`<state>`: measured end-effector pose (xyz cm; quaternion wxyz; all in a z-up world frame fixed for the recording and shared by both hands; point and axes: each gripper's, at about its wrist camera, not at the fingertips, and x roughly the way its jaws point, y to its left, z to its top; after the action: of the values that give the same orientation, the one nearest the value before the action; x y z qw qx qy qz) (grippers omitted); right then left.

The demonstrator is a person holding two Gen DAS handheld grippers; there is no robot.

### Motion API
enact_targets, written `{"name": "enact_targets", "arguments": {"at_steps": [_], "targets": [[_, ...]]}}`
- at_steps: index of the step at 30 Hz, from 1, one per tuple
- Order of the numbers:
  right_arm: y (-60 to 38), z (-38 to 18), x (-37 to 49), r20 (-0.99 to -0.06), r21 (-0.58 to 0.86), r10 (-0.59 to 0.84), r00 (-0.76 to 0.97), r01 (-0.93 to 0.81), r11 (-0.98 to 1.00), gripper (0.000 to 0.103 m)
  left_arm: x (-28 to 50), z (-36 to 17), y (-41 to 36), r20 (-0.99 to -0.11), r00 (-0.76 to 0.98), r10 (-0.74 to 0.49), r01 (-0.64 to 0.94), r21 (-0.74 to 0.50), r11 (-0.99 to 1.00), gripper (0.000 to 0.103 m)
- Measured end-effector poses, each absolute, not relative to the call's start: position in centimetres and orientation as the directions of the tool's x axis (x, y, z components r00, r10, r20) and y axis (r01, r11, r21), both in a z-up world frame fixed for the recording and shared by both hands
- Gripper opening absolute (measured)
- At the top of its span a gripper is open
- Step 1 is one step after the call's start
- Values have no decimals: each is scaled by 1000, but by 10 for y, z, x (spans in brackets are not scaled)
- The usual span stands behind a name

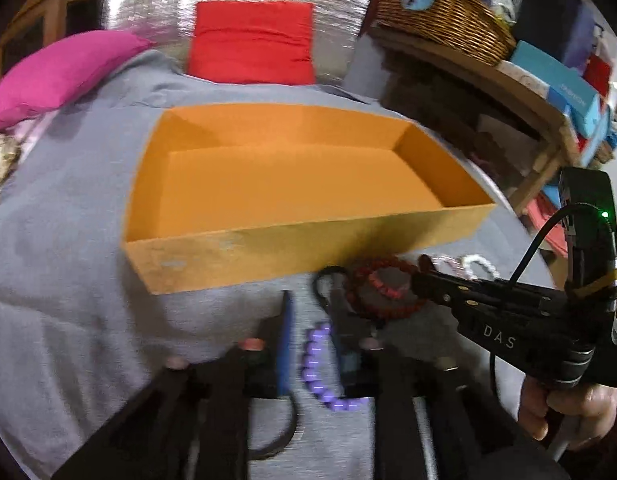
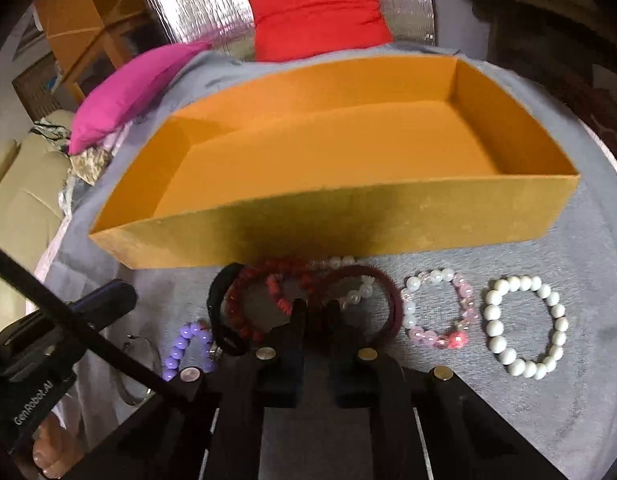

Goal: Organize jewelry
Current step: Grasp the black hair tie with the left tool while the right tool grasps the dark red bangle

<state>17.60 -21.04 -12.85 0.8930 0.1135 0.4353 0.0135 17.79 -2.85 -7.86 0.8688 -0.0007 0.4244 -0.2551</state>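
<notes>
An empty orange box (image 1: 308, 240) (image 2: 348, 220) stands on the grey cloth (image 1: 68, 260). Bracelets lie in a row before it. A purple bead bracelet (image 1: 314, 364) (image 2: 188, 344) lies between the spread fingers of my left gripper (image 1: 308, 304), and the pads do not press on it. My right gripper (image 2: 314, 310) (image 1: 422, 270) is shut where a red bead bracelet (image 2: 244, 292) and a maroon band (image 2: 392, 300) overlap; what it pinches is hidden. A black band (image 2: 216, 304) lies at their left. To the right lie a pink and clear bracelet (image 2: 408, 312) and a white bead bracelet (image 2: 494, 298).
A pink cushion (image 1: 60, 72) and a red cushion (image 1: 252, 40) lie behind the box against a silver foil wall. At the right stands a wooden shelf with a wicker basket (image 1: 440, 12) and coloured boxes. A person's hand (image 1: 568, 408) holds the right gripper.
</notes>
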Motion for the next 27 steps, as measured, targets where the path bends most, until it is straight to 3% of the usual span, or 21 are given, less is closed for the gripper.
{"name": "enact_targets", "arguments": {"at_steps": [2, 10, 13, 14, 16, 27], "targets": [[-215, -125, 169, -766, 220, 127, 630, 72, 973, 11, 178, -83, -39, -744, 477, -468, 464, -239, 853, 48], [-263, -115, 143, -727, 377, 237, 645, 85, 922, 11, 194, -107, -75, -791, 378, -481, 465, -287, 837, 48], [-273, -117, 138, -728, 415, 275, 629, 84, 906, 11, 196, -111, -78, -795, 375, -477, 458, -289, 841, 35], [-276, -119, 137, -727, 434, 295, 621, 82, 897, 11, 195, -111, -78, -793, 375, -479, 463, -288, 839, 22], [-281, -121, 134, -724, 455, 319, 612, 76, 887, 11, 195, -111, -79, -788, 367, -495, 474, -299, 828, 11], [-303, -129, 126, -666, 599, 437, 605, 84, 796, 11, 188, -115, -76, -785, 359, -505, 505, -292, 812, 5]]}}
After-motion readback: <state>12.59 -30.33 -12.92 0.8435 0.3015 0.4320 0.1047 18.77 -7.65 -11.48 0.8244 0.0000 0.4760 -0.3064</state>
